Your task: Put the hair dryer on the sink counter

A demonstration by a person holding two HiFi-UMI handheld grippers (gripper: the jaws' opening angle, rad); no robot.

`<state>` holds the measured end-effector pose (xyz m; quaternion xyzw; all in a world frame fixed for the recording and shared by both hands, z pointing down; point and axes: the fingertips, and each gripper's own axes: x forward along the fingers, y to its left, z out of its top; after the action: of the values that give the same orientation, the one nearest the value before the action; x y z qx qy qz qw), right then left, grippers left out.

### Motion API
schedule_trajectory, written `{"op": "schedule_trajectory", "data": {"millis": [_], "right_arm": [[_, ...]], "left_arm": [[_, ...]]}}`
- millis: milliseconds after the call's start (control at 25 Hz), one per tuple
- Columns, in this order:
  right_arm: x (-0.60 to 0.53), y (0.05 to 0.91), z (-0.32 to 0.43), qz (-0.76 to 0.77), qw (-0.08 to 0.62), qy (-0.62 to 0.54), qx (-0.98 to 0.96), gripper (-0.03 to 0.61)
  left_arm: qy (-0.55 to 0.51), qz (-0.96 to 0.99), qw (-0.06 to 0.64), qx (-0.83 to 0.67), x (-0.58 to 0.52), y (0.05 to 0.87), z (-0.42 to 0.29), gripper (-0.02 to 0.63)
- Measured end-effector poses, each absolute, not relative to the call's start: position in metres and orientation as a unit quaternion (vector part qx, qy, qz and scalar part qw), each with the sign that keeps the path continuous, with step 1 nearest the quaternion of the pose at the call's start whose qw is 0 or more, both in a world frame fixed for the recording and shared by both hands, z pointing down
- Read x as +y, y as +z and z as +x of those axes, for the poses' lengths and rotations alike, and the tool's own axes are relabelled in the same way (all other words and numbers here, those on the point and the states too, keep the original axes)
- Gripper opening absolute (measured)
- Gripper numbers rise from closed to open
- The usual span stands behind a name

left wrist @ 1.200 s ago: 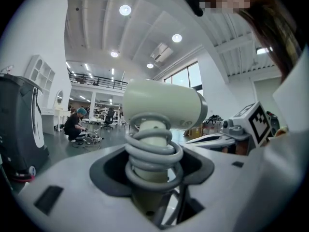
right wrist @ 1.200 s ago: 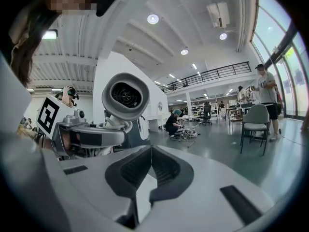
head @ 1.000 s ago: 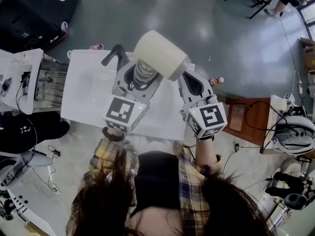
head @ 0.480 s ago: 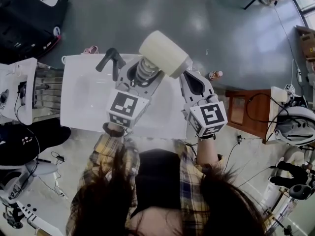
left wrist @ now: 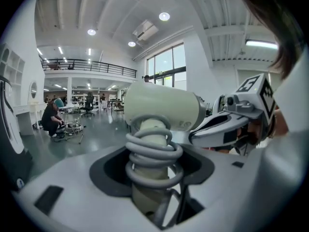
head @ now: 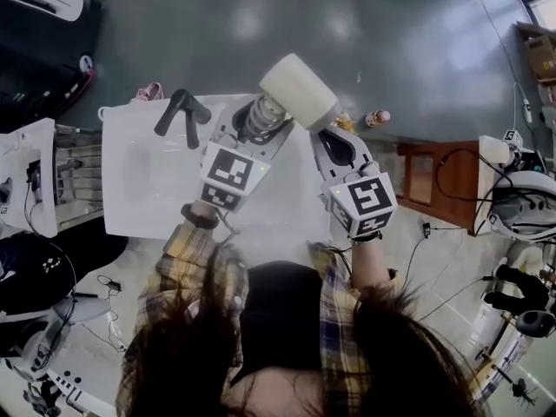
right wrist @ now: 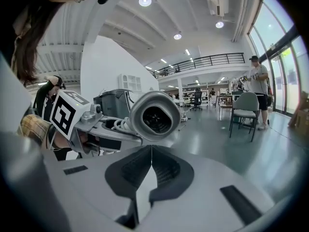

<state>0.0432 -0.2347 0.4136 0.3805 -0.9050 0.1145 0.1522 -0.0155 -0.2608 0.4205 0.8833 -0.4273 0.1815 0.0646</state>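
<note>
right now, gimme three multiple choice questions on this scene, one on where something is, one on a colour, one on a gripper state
1. Where is the hair dryer?
A. lying on the floor
B. held up in the left gripper
C. on a chair

2. What colour is the faucet on the sink counter?
A. black
B. gold
C. red

3. How do the jaws of the right gripper stand?
A. wide apart
B. closed on a cord
C. together, with nothing between them

Answers:
1 B, since the left gripper view shows the jaws closed round the dryer's handle and its coiled cord, above the counter.
2 A, since the head view shows a dark faucet against the white counter.
3 C, since the right gripper view shows the two pads meeting with no thing in the seam.
</note>
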Motion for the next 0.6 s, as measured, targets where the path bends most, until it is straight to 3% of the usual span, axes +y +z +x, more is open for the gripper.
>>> {"op": "schedule_trajectory", "data": {"millis": [600], "right_arm": [[-0.232,0.458,0.048,0.38,0.177,0.163,-0.893,0.015]], "left_arm": [[0.256,0.892,0.098,-0.36,-0.284,0.503,0.002,0.272]]}}
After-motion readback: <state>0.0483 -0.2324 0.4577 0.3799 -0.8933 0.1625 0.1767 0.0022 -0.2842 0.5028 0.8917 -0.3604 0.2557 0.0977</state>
